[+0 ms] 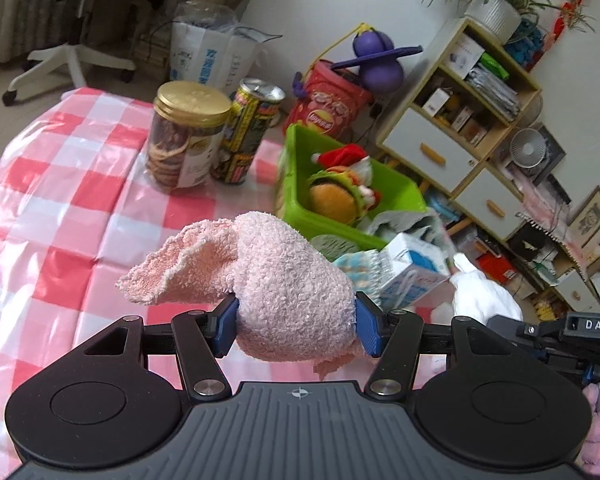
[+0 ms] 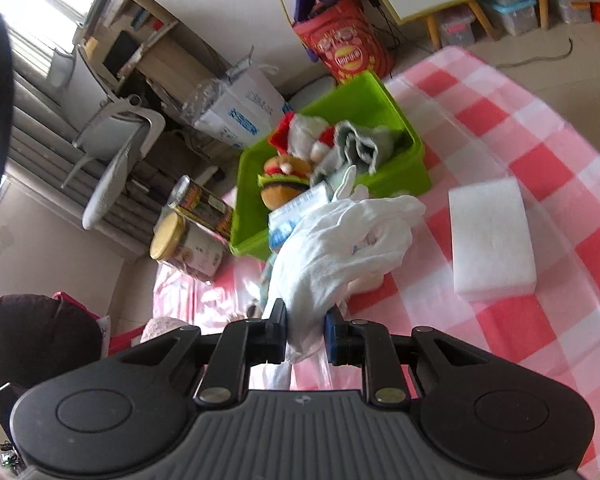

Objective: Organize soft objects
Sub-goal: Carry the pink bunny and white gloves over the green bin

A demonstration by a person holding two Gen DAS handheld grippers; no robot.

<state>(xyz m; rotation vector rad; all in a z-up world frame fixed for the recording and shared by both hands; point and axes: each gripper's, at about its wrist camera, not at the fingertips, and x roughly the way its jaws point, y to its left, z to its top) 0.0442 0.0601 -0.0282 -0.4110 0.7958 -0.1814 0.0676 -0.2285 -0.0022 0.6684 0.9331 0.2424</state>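
Note:
My left gripper [image 1: 296, 322] is shut on a fluffy pink towel [image 1: 276, 280], bunched between the blue pads and lifted off the checked tablecloth [image 1: 68, 200]. My right gripper [image 2: 306, 336] is shut on a white cloth glove [image 2: 340, 240], which hangs forward above the table; the same glove [image 1: 484, 294] shows at the right of the left wrist view. Ahead stands a green bin [image 1: 300, 184] [image 2: 380, 96] holding a burger plush [image 1: 336, 198] [image 2: 280, 188], a red-hatted plush [image 1: 348, 158] and a grey cloth [image 2: 356, 144]. A blue-and-white carton [image 1: 408, 276] lies before the bin.
A gold-lidded cookie jar [image 1: 184, 136] [image 2: 188, 248] and a tall printed can [image 1: 248, 132] [image 2: 204, 200] stand left of the bin. A white foam block [image 2: 490, 236] lies on the cloth at right. Beyond the table are a shelf cabinet [image 1: 460, 120], a red snack tub [image 1: 332, 108] and an office chair [image 1: 80, 8].

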